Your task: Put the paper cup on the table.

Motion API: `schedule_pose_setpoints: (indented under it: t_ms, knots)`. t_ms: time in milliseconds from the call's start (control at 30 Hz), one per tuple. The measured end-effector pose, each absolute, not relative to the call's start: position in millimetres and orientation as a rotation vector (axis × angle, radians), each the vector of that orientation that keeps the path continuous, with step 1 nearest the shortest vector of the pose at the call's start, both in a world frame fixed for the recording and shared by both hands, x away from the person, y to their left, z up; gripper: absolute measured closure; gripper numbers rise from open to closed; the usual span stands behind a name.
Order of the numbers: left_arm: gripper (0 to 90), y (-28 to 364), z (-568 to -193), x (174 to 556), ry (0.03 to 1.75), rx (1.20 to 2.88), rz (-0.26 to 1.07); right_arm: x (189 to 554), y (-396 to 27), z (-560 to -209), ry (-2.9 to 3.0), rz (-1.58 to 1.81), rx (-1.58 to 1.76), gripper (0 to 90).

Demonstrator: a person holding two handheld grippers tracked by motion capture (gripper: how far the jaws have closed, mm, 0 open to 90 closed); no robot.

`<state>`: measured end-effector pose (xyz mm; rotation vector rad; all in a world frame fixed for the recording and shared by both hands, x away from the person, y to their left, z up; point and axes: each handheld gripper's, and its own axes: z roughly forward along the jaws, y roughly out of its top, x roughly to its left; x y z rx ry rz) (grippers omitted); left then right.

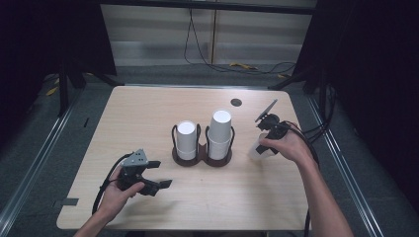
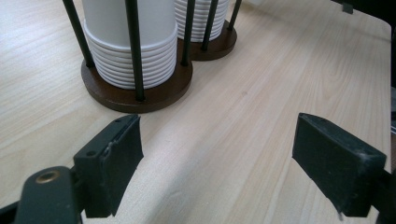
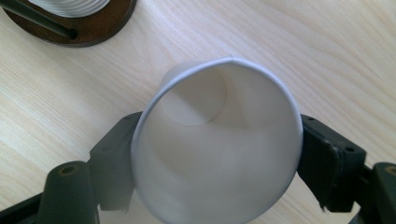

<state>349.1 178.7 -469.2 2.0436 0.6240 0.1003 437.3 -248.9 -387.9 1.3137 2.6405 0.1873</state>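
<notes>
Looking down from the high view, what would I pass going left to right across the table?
Left tongs → shorter stack of white cups in its holder → taller stack of white cups → single white cup held in the right tongs.

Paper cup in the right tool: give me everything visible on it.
The paper cup is plain white with a rolled rim, empty, its round bottom visible inside. Its mouth is squeezed slightly out of round between the two black jaws of the right tool, which press its sides. It is held tilted, just over the wooden table, right of the cup holder.
</notes>
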Motion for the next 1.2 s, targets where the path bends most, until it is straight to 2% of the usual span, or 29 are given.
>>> schedule_pose_setpoints:
  t_ms: [467,1200]
  knots:
    - [15.9,179,-469,348,0.631,2.037,0.093,453,-229,-400,2.659,0.074,1.292,21.1]
    - [16.0,179,-470,349,0.629,2.045,0.091,445,-247,-419,2.558,0.391,1.415,16.0]
